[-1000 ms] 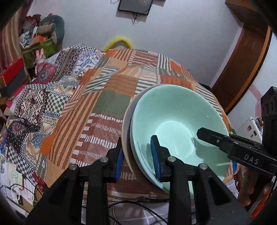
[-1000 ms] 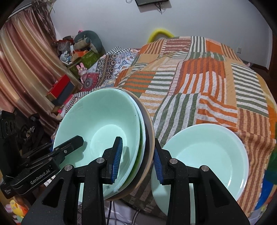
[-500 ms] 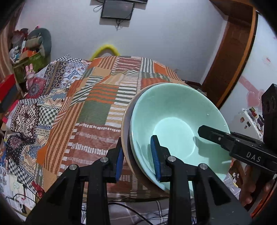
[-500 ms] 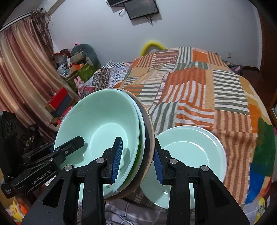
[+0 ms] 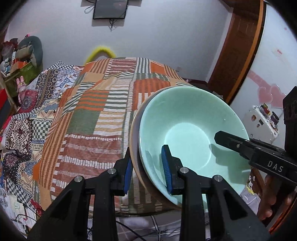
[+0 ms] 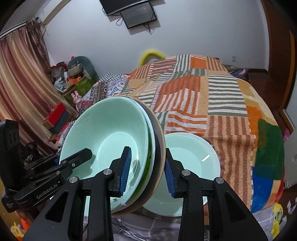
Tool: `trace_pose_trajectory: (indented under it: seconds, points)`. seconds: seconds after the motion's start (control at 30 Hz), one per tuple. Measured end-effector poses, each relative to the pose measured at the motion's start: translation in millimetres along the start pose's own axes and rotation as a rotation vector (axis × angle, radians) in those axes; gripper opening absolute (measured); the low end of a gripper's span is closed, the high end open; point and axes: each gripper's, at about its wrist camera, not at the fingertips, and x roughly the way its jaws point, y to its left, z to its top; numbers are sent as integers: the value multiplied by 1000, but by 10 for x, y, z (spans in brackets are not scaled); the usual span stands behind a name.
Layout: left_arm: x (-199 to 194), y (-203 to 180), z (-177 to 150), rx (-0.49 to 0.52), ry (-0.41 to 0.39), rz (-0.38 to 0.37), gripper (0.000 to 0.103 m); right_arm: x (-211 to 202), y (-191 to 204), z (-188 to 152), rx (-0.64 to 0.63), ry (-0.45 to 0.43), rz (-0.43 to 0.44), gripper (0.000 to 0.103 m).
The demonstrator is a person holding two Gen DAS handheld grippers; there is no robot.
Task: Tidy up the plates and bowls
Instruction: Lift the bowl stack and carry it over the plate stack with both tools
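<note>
Nearest: left gripper [image 5: 147,169] has its blue pads clamped across the rim of a nested stack of dishes, one pad inside the mint-green bowl [image 5: 187,133], the other against the outside of the brown plate [image 5: 134,129] backing it. Right gripper [image 6: 147,169] is clamped on the opposite rim of the same stack, one pad inside the bowl, one behind the plate. A darker green layer shows at the rim between bowl and plate; cannot tell what it is. Stack is carried between the two grippers, tilted, clear of the bed. Judgement: glazed ware, stiff, probably heavy for a rim pinch and slick under the pads; pieces sit loose in one another and could slide apart if tipped further. Chips or breaks if dropped. Best hold is what is used now: opposite rims, both layers pinched together, kept close to level. Just beyond, low on the near edge of the patchwork bedspread [image 6: 222,96], rests a second pale green bowl [image 6: 193,159], seemingly on another piece. Likely landing spot for the stack. Farther: curtain [image 6: 20,77] left, wall-mounted screen [image 6: 138,15] on the back wall.
</note>
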Motion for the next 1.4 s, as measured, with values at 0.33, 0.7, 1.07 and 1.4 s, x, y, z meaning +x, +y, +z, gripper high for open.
trace_pose_trajectory:
  seconds: [0.33, 0.7, 1.07, 1.4]
  points:
    - [234, -203, 14, 39, 49, -26, 30, -68, -233, -65, 46, 2, -31, 31]
    - [541, -302, 2, 60, 114, -37, 30, 3, -450, -93, 86, 34, -54, 31]
    - [821, -265, -45, 52, 181, -29, 30, 155, -545, -150, 113, 83, -58, 31]
    - [984, -214, -78, 40, 220, -19, 30, 292, -592, -167, 128, 121, -54, 31]
